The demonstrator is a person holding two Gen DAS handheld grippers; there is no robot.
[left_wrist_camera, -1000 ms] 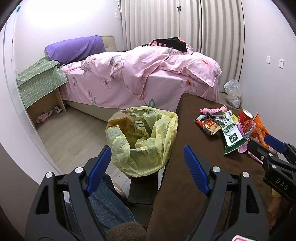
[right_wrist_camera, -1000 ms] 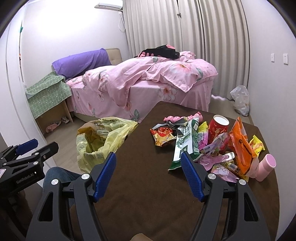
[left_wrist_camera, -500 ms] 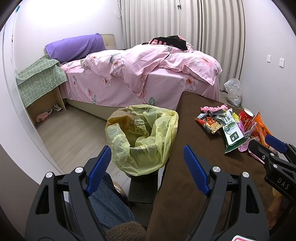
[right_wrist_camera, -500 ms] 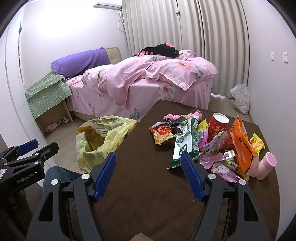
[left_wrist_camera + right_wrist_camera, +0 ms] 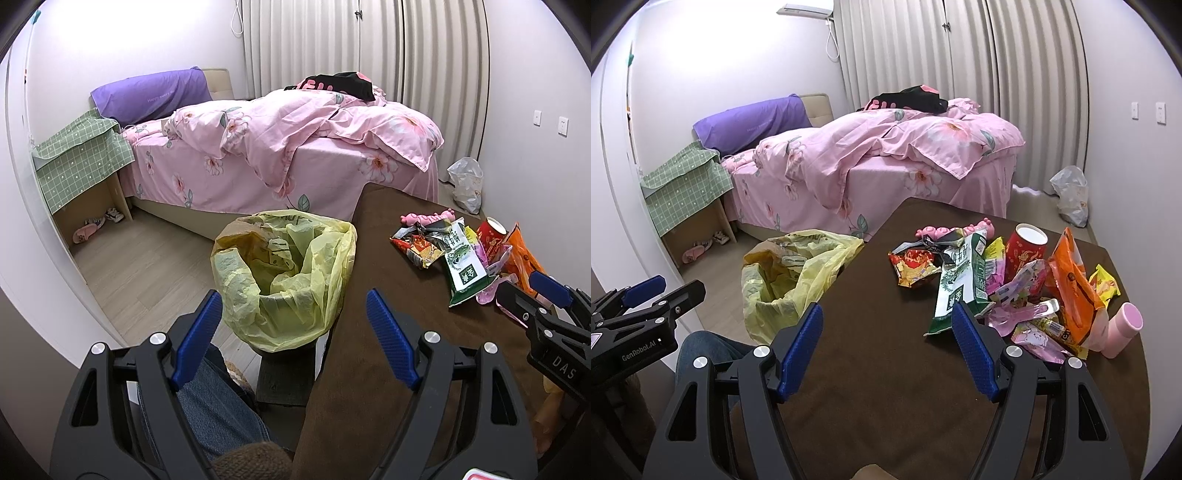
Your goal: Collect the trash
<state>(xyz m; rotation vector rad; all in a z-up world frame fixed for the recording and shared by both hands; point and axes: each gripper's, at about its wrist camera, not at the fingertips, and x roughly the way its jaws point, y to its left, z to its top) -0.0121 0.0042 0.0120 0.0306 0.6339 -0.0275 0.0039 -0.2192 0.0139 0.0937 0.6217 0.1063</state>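
Observation:
A pile of trash lies on the brown table [image 5: 871, 369]: a green wrapper [image 5: 960, 284], a red snack bag [image 5: 912, 266], a red can [image 5: 1027, 251], an orange bag [image 5: 1075, 288], pink wrappers and a pink cup [image 5: 1123, 328]. A bin with a yellow bag [image 5: 284, 273] stands at the table's left edge; it also shows in the right wrist view [image 5: 790, 280]. My left gripper [image 5: 295, 332] is open and empty in front of the bin. My right gripper [image 5: 886, 343] is open and empty above the table, near the green wrapper.
A bed with pink bedding [image 5: 871, 162] stands behind the table. A green-covered side table [image 5: 81, 162] is at the left wall, with shoes under it. A white plastic bag [image 5: 1071, 195] lies on the floor by the curtain. The person's knee [image 5: 214, 413] is below the bin.
Both grippers have barely moved; the views have shifted very slightly. Both stay open and empty.

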